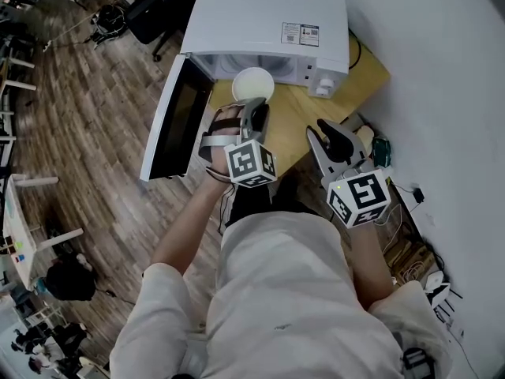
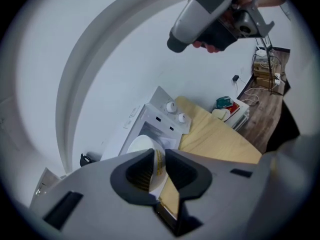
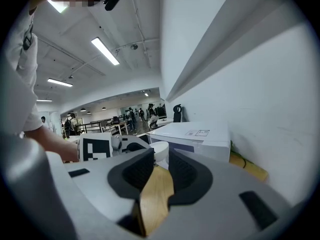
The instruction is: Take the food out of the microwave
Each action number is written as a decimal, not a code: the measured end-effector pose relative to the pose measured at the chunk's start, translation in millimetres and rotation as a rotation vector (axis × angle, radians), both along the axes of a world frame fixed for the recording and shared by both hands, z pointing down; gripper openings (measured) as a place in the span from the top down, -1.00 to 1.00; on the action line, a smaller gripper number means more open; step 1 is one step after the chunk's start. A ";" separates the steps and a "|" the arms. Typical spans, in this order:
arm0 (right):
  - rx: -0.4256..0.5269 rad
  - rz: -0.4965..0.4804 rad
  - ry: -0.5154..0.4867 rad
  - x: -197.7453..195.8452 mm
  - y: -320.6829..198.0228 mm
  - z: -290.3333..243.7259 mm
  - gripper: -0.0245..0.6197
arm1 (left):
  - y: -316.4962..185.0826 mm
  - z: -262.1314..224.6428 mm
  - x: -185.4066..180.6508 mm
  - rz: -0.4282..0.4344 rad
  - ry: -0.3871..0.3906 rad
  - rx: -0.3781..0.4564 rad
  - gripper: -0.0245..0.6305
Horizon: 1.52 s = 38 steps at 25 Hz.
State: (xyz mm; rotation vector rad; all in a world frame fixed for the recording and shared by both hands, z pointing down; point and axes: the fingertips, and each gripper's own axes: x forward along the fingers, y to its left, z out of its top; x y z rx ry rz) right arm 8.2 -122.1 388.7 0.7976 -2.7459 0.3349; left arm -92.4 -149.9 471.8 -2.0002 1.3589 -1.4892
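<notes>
Left gripper [image 1: 254,105] pinches bowl [image 1: 252,84] rim, seemingly outside microwave [image 1: 268,18]; right gripper [image 1: 330,129] empty

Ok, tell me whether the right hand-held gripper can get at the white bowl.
Probably yes: the right hand-held gripper is open, only table lies between it and the white bowl, whose near rim the left hand-held gripper holds.

One microwave [image 1: 268,22], one white bowl [image 1: 252,84], one table [image 1: 300,115], two claws: left claw [image 1: 257,110] and right claw [image 1: 330,130].
</notes>
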 end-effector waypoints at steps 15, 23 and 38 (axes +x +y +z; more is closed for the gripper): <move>0.067 -0.037 -0.017 -16.7 9.0 -23.4 0.80 | 21.5 -38.1 1.4 0.020 -0.014 -0.017 0.72; 0.097 -0.033 -0.014 -10.5 4.5 -33.6 0.84 | 25.9 -53.5 9.6 0.036 -0.026 -0.017 0.72; 0.102 -0.019 -0.018 -11.2 -0.5 -38.2 0.92 | 25.9 -76.2 29.1 0.082 -0.020 -0.010 0.72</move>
